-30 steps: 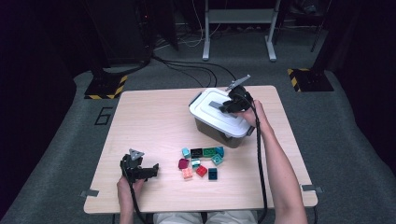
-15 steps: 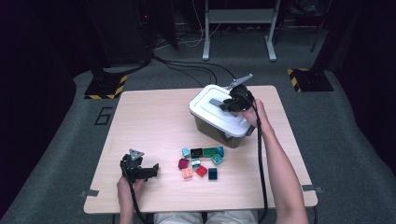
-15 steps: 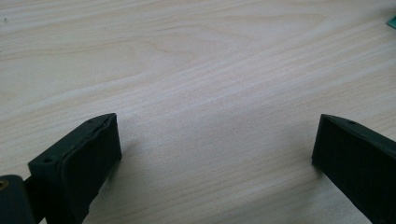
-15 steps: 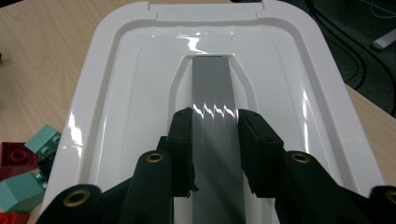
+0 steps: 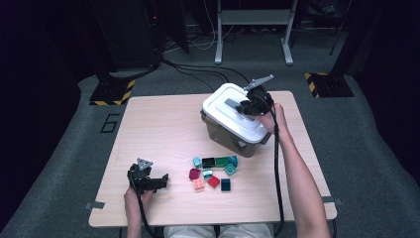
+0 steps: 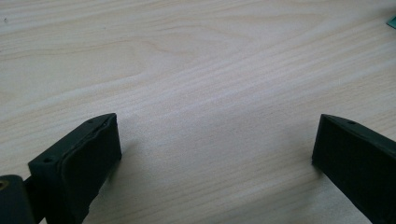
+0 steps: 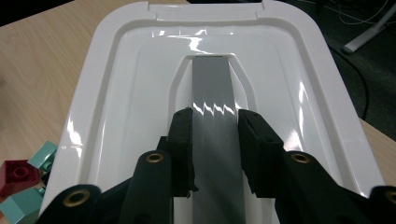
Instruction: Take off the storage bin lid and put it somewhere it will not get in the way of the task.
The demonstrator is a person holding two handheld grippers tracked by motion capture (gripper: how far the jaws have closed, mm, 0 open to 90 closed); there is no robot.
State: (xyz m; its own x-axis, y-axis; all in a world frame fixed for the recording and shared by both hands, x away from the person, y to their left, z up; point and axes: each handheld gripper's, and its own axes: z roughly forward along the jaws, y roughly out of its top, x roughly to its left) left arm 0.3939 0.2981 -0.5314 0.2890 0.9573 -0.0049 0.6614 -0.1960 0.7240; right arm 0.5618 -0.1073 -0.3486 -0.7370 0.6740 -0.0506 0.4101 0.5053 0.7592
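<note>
A clear storage bin (image 5: 225, 138) with a white lid (image 5: 220, 101) stands at the back right of the wooden table (image 5: 163, 124). My right gripper (image 5: 246, 106) sits on top of it, shut on the lid's grey handle (image 7: 212, 79); in the right gripper view its jaws (image 7: 214, 119) pinch the handle from both sides, with the white lid (image 7: 116, 93) around them. In front of the bin lie several small bricks (image 5: 214, 169) in teal, green, red and pink. Near the table's front left my left gripper (image 5: 159, 181) rests low over bare wood, open (image 6: 215, 135), nothing between its fingers.
A dark red brick (image 7: 16, 175) and teal bricks (image 7: 43, 154) lie just left of the bin in the right gripper view. Cables and a metal stand (image 5: 252, 20) are on the floor beyond the table. Bare wood stretches across the table's left half.
The right gripper has edged very slightly away along the lid with the handle in its jaws. The left gripper and the bricks have not moved.
</note>
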